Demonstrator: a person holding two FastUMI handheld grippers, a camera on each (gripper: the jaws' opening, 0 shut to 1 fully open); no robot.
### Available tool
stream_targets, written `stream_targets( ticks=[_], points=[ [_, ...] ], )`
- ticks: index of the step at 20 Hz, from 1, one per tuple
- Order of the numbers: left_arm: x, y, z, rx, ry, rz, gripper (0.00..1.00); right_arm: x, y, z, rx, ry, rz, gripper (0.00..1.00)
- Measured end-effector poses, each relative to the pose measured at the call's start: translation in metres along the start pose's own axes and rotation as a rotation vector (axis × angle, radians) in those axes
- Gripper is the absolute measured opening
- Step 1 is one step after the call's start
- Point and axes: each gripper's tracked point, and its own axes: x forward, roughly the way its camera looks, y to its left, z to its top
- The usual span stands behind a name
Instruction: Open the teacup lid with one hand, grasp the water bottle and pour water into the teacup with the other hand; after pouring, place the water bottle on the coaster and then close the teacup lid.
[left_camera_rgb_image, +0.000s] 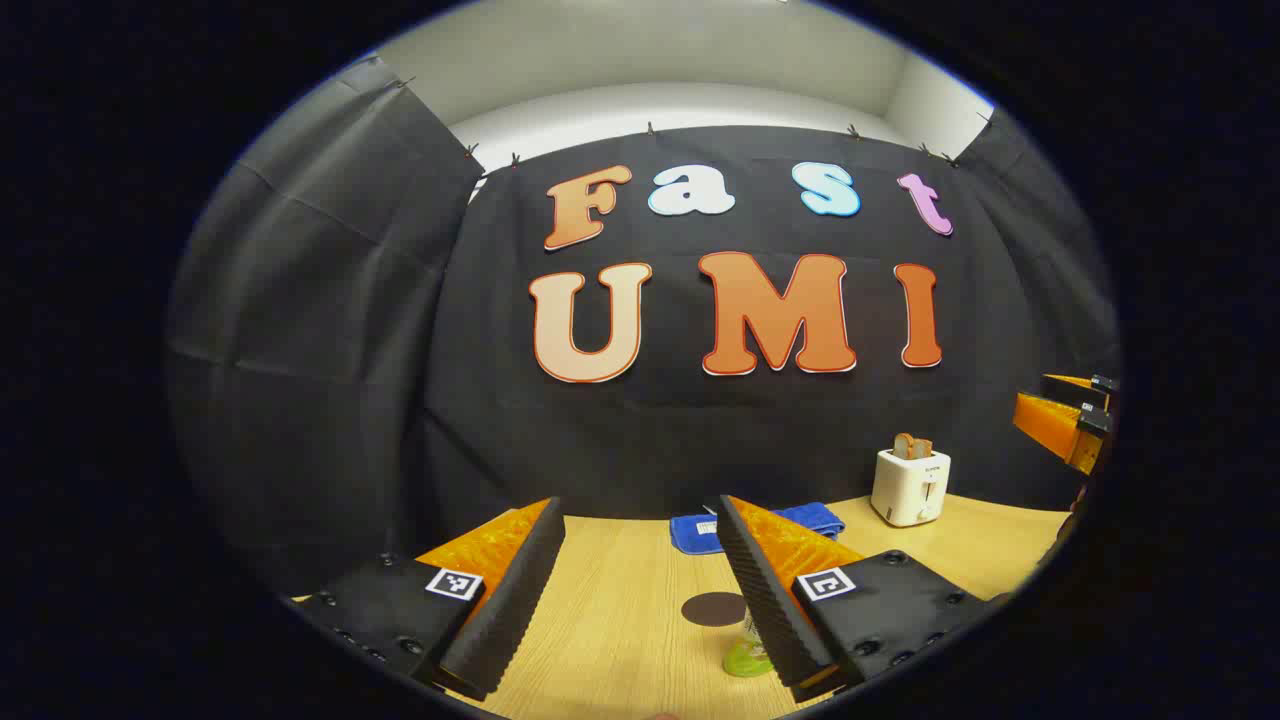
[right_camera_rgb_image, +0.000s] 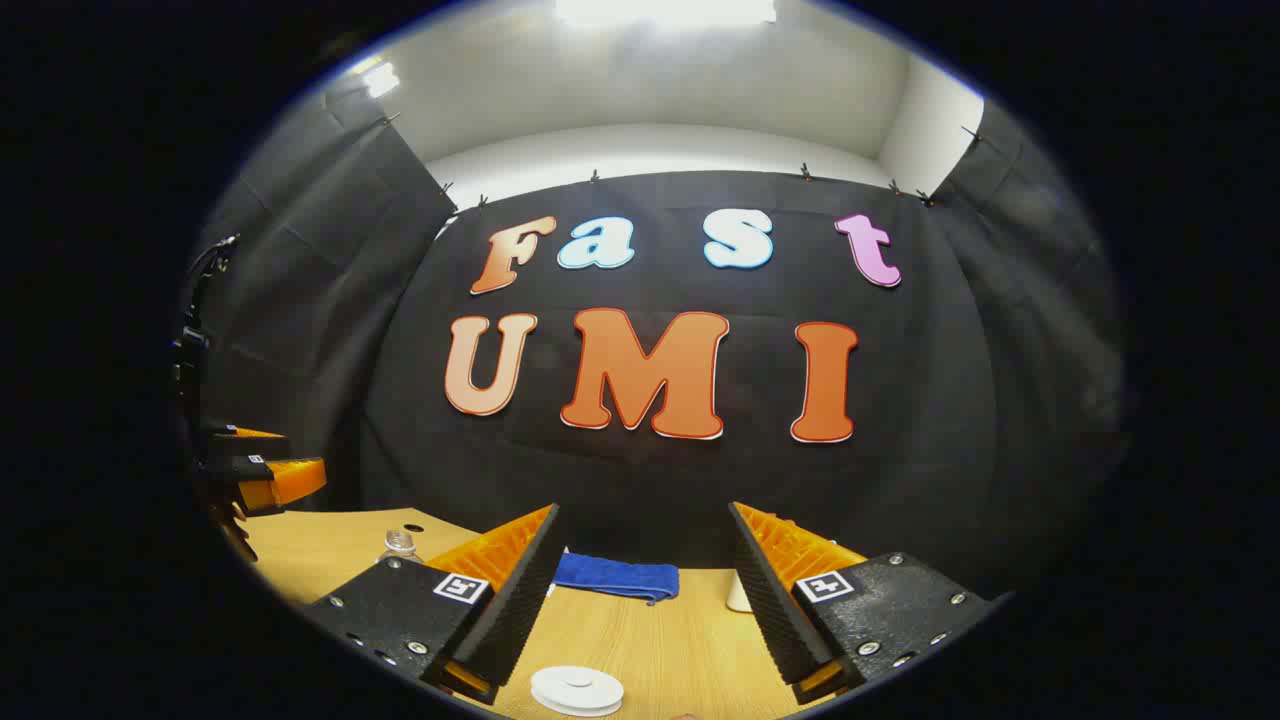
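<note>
On table right below your right tool (right_camera_rgb_image: 645, 590), white teacup lid (right_camera_rgb_image: 577, 690) sits between spread, empty fingers, so that hand's nearest. Left tool (left_camera_rgb_image: 640, 580) also wide apart, empty; bottle (left_camera_rgb_image: 748, 650) by its right finger, coaster (left_camera_rgb_image: 714, 608) just beyond.

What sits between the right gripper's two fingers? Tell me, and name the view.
In the right gripper view, the open right gripper frames a white round lid on the wooden table, with the blue cloth farther off.
</note>
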Motion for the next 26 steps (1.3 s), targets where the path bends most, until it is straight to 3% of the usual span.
stream_targets(
  ticks=[7,15,19,23,26],
  points=[
    [-0.002,-0.024,-0.001,-0.021,0.008,-0.06,0.98,-0.001,0.0,-0.02,-0.018,0.056,0.027,0.96],
    [-0.003,-0.044,-0.019,-0.043,0.045,-0.113,0.98,0.005,0.01,-0.076,-0.032,0.207,0.075,0.85],
    [-0.004,-0.047,-0.024,0.0,0.039,-0.109,0.98,0.002,0.022,-0.104,-0.039,0.275,0.121,0.85],
    [-0.007,-0.058,-0.033,0.021,0.05,-0.135,0.98,-0.005,0.034,-0.142,-0.042,0.367,0.171,0.78],
    [-0.012,-0.067,-0.048,0.021,0.083,-0.161,0.98,-0.013,0.048,-0.167,-0.043,0.438,0.219,0.63]
  ],
)
